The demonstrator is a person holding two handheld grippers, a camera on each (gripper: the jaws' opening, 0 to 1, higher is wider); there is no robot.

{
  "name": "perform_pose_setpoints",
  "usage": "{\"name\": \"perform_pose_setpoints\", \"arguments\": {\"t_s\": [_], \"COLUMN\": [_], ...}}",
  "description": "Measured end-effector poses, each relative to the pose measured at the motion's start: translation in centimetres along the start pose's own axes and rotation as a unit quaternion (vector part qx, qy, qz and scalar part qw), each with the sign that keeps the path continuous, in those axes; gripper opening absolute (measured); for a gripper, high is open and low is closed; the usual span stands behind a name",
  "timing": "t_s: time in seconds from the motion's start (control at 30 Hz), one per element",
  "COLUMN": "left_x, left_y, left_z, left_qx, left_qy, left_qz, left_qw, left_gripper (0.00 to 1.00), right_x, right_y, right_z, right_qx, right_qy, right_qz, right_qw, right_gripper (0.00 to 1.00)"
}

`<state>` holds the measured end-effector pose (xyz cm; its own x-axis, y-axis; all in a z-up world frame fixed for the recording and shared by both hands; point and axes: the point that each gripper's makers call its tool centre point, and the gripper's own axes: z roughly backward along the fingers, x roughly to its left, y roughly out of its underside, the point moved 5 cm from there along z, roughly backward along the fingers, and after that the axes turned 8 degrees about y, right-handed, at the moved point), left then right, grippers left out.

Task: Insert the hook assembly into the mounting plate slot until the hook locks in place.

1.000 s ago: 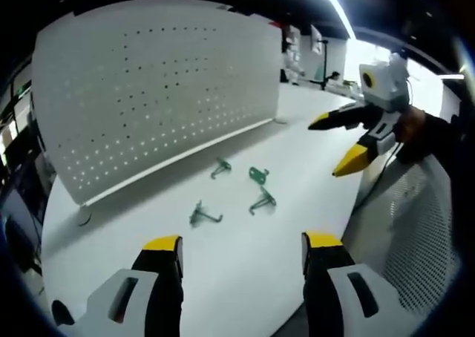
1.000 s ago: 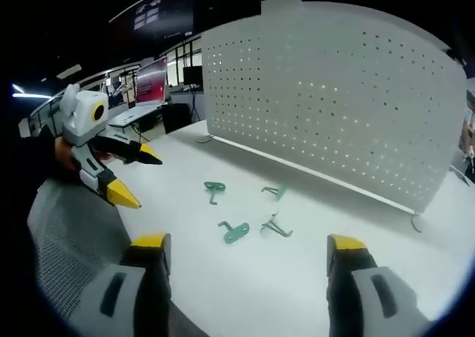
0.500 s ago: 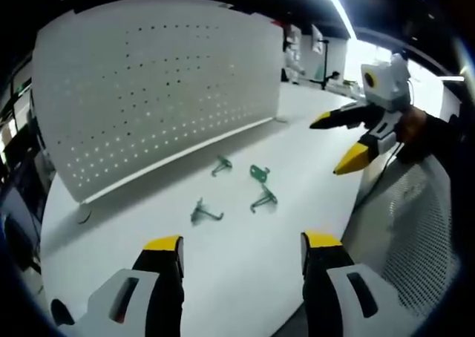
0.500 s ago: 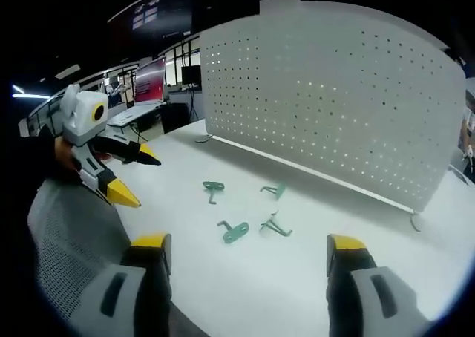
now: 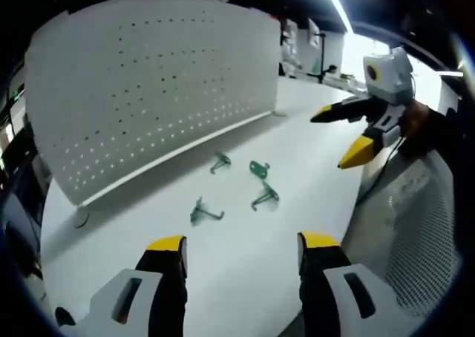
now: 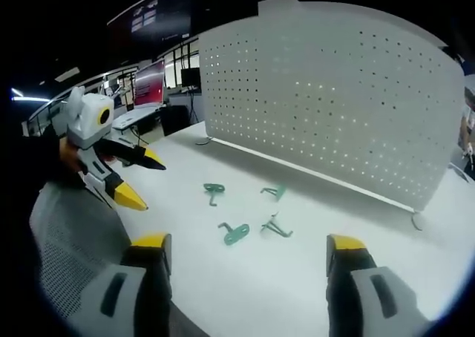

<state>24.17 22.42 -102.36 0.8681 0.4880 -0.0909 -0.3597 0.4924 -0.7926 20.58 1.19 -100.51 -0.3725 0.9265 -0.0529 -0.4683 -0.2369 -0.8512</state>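
Observation:
Several green metal hooks lie loose on the white table: in the left gripper view a hook [image 5: 220,162], a hook with a plate [image 5: 258,169], another [image 5: 264,197] and one nearer [image 5: 202,213]. The right gripper view shows the same hooks [image 6: 214,190] [image 6: 274,191] [image 6: 236,232] [image 6: 275,226]. A white perforated mounting plate [image 5: 148,84] [image 6: 334,92] stands upright behind them. My left gripper [image 5: 240,249] is open and empty, short of the hooks; it appears as [image 6: 139,177] too. My right gripper [image 6: 246,249] is open and empty, also seen at the right as gripper [image 5: 343,136].
A grey perforated panel [image 5: 415,226] [image 6: 70,240] lies beside the table's near edge. Desks, a red monitor [image 6: 151,81] and ceiling lights fill the room behind. Bare white tabletop [image 5: 237,277] lies between the jaws and the hooks.
The left gripper has shifted slightly forward and tilted, seen in the right gripper view moving a little right. Hooks lie where they were.

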Motion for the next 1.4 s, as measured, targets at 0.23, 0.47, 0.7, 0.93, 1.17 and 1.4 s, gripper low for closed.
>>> {"name": "perform_pose_setpoints", "arguments": {"t_s": [0.23, 0.47, 0.7, 0.93, 1.17, 1.4], "left_x": [0.9, 2.0, 2.7, 3.2, 3.8, 4.5], "left_y": [-1.0, -2.0, -3.3, -3.7, -3.9, -3.9], "left_z": [-0.7, -1.6, -2.7, -4.1, -5.3, -6.5], "left_qx": [0.01, 0.021, 0.036, 0.054, 0.075, 0.089], "left_qy": [-0.001, 0.001, 0.002, 0.011, 0.018, 0.017], "left_qz": [-0.015, -0.032, -0.064, -0.081, -0.101, -0.109], "left_qw": [0.9998, 0.9993, 0.9973, 0.9952, 0.9918, 0.9899], "left_gripper": [0.59, 0.56, 0.53, 0.48, 0.43, 0.4], "right_x": [0.1, 0.0, 0.0, 0.0, 0.1, 0.1], "right_y": [-0.1, -0.2, -0.3, -0.4, -0.2, -0.3], "right_z": [0.0, 0.0, 0.1, 0.1, 0.0, 0.0], "right_qx": [-0.003, -0.004, -0.007, -0.011, -0.007, -0.008], "right_qy": [-0.005, -0.007, -0.012, -0.015, -0.02, -0.025], "right_qz": [-0.004, -0.009, -0.013, -0.02, -0.025, -0.03], "right_qw": [1.0, 0.9999, 0.9998, 0.9996, 0.9994, 0.9992], "right_gripper": [0.83, 0.82, 0.82, 0.81, 0.81, 0.81]}}
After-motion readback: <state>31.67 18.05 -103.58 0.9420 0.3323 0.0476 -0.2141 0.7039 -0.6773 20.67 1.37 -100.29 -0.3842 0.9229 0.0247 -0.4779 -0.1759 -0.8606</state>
